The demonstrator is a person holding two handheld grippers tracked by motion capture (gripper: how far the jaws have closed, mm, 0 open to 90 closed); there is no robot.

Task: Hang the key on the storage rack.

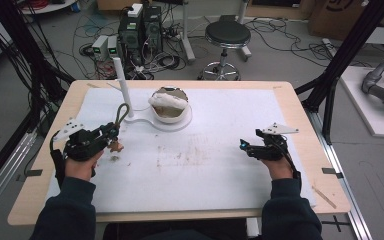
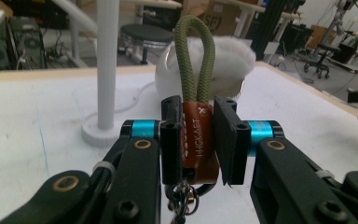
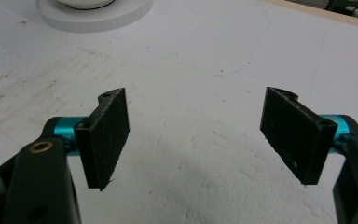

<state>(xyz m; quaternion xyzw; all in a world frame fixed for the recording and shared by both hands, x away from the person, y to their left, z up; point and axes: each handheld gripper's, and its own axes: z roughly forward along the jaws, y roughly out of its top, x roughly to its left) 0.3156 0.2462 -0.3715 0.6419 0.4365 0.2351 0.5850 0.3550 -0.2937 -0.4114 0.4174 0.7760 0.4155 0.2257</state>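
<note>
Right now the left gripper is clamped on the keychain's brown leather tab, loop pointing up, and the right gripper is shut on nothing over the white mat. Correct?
Not quite. The right gripper is open, not shut: the right gripper view shows its jaws wide apart over the white mat. The rest holds: the left gripper clamps the keychain's brown leather tab, green loop pointing up.

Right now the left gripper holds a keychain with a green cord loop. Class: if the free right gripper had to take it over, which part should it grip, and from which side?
Probably the green cord loop. It stands clear above the left gripper, whose jaws cover the brown leather tab. The open right gripper should come in from the right.
</note>
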